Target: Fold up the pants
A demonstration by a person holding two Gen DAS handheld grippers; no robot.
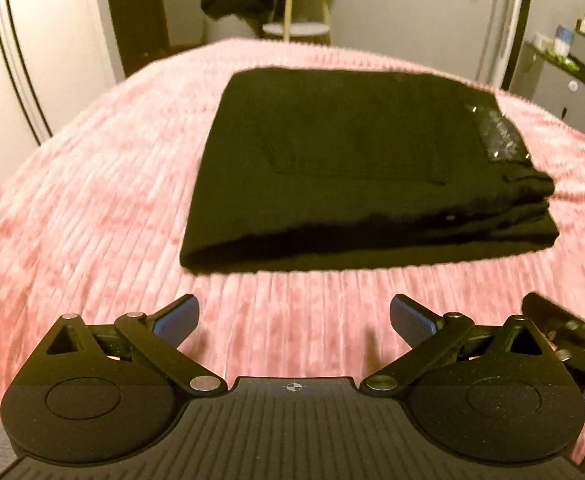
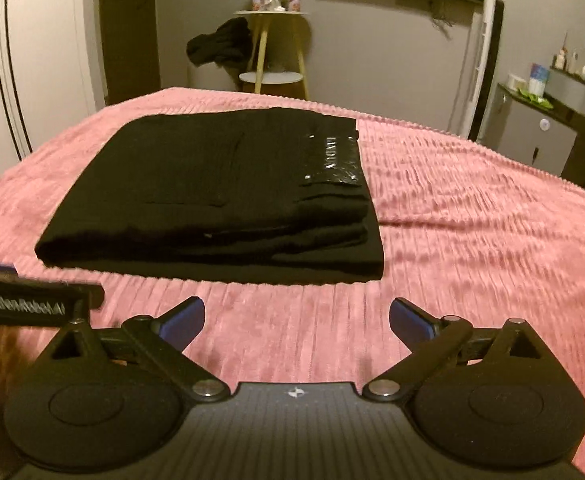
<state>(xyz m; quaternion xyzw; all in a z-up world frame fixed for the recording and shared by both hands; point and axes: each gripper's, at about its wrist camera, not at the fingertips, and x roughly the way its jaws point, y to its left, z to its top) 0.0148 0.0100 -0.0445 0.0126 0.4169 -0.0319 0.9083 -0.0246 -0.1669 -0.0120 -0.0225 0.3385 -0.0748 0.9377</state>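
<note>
A: From the left wrist, what lay ahead?

B: A pink ribbed bedspread (image 1: 92, 200) filled the view, with a small stool (image 1: 292, 20) by the far wall. The black pants (image 1: 352, 168) sat folded into a thick rectangle in the middle of the bed, glossy label at the right end. The left gripper (image 1: 294, 318) hung near the edge, jaws wide, nothing between them, apart from the cloth.

A: And the right wrist?

B: Same bed, with a cabinet (image 2: 532, 140) far right. The pants lay left of centre, layers stacked at the near edge. The right gripper (image 2: 297, 318) had jaws spread wide and empty.

A: Any risk?

B: I judged the fold finished. A finger catching the near edge could drag the top layer and undo the stack; the soft bedspread would let it slide.
</note>
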